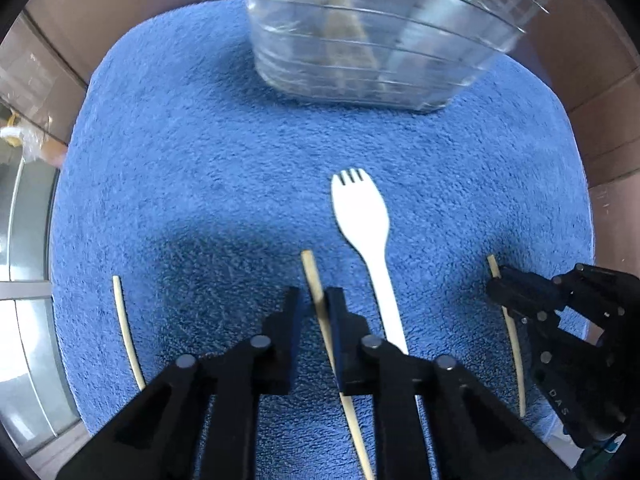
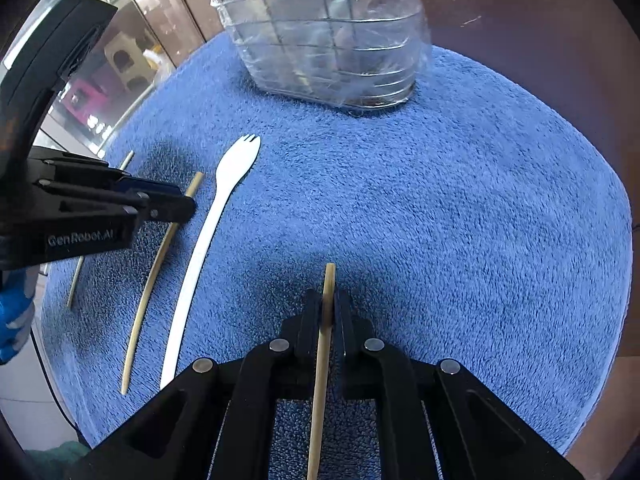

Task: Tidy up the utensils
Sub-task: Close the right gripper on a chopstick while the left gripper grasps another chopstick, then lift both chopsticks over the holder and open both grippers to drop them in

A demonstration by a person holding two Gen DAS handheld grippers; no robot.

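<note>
Four utensils lie side by side on a blue towel (image 1: 208, 184): three pale wooden chopsticks and a white plastic fork (image 1: 362, 216) (image 2: 224, 184). My left gripper (image 1: 314, 296) (image 2: 188, 206) points straight down and is shut on the middle chopstick (image 1: 310, 264) (image 2: 148, 292) near its far end. My right gripper (image 2: 329, 296) (image 1: 494, 288) is shut on the right-hand chopstick (image 2: 330, 276) (image 1: 516, 356), which runs back between its fingers. The third chopstick (image 1: 124, 328) (image 2: 74, 284) lies free at the far left. The fork lies between the two held sticks, tines pointing away.
A wire basket with a clear plastic liner (image 1: 360, 40) (image 2: 332, 40) stands at the towel's far edge and holds several utensils. Brown tabletop (image 2: 520, 20) surrounds the towel. A glass and metal edge (image 1: 28, 240) runs along the left. A blue-gloved hand (image 2: 14, 320) shows at lower left.
</note>
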